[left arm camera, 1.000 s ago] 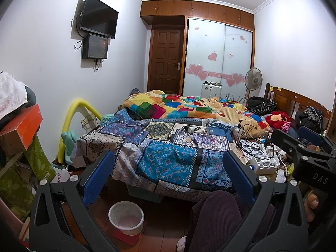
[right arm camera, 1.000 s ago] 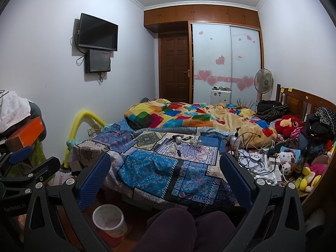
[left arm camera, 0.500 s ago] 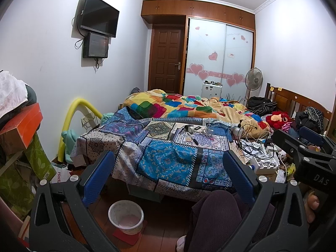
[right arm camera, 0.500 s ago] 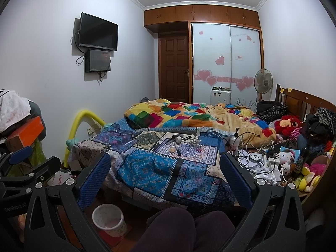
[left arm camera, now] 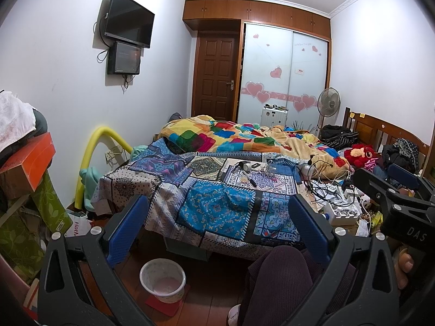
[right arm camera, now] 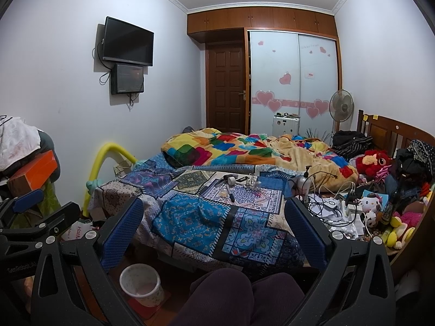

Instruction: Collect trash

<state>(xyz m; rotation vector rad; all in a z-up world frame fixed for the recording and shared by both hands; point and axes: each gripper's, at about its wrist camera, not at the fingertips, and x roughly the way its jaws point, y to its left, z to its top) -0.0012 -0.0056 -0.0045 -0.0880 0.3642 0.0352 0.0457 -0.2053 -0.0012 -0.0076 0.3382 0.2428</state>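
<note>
A small white waste bin [left arm camera: 162, 281] stands on the wooden floor in front of the bed; it also shows in the right wrist view [right arm camera: 141, 284]. Small loose items lie on the patterned bedspread [left arm camera: 217, 206], among them a white roll [left arm camera: 246, 166] and a black pen [right arm camera: 230, 193]. My left gripper [left arm camera: 217, 225] is open and empty, held above the floor before the bed. My right gripper [right arm camera: 214, 224] is open and empty at about the same height, to the right of the left one.
The person's knee [left arm camera: 280, 277] is low between the fingers. Cables, chargers and a power strip [left arm camera: 339, 206] crowd the bed's right side, with plush toys [right arm camera: 372, 160]. An orange box [left arm camera: 35, 160] and green bags stack at left. A fan [right arm camera: 341, 106] stands by the wardrobe.
</note>
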